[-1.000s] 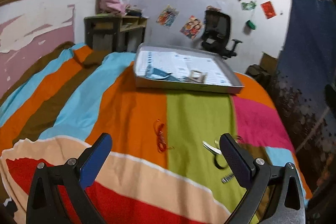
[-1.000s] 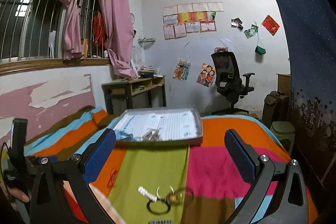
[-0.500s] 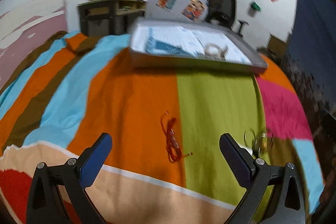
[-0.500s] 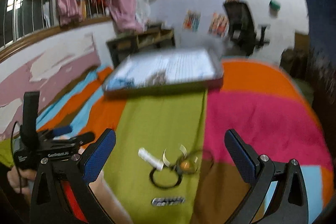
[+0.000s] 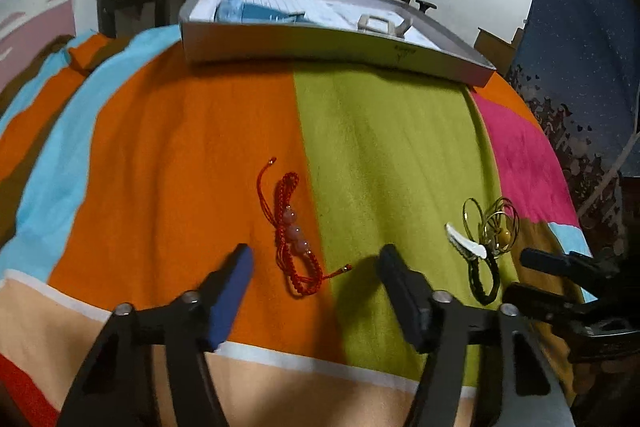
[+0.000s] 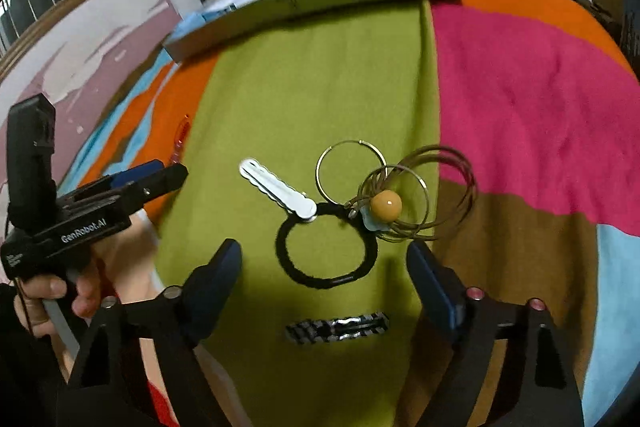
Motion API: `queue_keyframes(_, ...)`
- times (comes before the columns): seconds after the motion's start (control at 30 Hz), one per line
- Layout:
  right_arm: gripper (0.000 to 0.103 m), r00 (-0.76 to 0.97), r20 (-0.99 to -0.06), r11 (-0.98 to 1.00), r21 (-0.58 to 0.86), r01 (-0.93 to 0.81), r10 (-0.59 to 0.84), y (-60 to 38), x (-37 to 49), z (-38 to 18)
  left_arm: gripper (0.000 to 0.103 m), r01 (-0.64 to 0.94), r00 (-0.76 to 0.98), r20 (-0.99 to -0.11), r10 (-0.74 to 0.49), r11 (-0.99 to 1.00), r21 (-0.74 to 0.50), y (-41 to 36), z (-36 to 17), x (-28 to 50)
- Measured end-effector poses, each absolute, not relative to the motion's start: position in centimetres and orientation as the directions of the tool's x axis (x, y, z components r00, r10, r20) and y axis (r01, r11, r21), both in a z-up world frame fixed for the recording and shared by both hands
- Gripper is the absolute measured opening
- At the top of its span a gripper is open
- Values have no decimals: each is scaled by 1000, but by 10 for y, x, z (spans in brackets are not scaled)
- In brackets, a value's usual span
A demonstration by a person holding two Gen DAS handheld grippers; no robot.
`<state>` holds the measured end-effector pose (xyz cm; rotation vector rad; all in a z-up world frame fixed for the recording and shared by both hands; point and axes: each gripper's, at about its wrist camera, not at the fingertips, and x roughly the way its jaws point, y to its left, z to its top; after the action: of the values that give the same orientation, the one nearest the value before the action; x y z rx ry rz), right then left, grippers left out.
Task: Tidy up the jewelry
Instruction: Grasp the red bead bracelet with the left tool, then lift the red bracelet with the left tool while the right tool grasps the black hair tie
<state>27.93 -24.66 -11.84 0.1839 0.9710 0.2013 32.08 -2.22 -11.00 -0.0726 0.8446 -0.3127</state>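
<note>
The left gripper (image 5: 312,259) hangs low over the bed, jaws wide and empty, with the red cord bracelet (image 5: 294,233) lying between its fingertips on the orange stripe of the blanket (image 5: 160,155). The right gripper (image 6: 324,253) is also spread wide and holds nothing — the black hair tie (image 6: 326,247) lies between its tips on the green stripe. A white hair clip (image 6: 278,193) touches the hair tie's far edge, and thin gold hoops (image 6: 400,195) with a yellow bead (image 6: 386,205) lie just right of it. A striped clip (image 6: 336,327) lies nearer. At the far side sits a shallow grey tray (image 5: 320,47).
</note>
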Motion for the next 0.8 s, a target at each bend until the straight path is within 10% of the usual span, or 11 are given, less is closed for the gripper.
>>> queue_keyframes(0.43, 44, 491, -834, 968, 229, -105, 251, -211, 294, -133, 10, 231, 598, -766, -234, 966, -115, -28, -115, 319)
queue_keyframes(0.8, 9, 456, -872, 983, 153, -99, 181, -217, 281, -127, 6, 211, 487, -802, -346, 938, -276, -31, -120, 306)
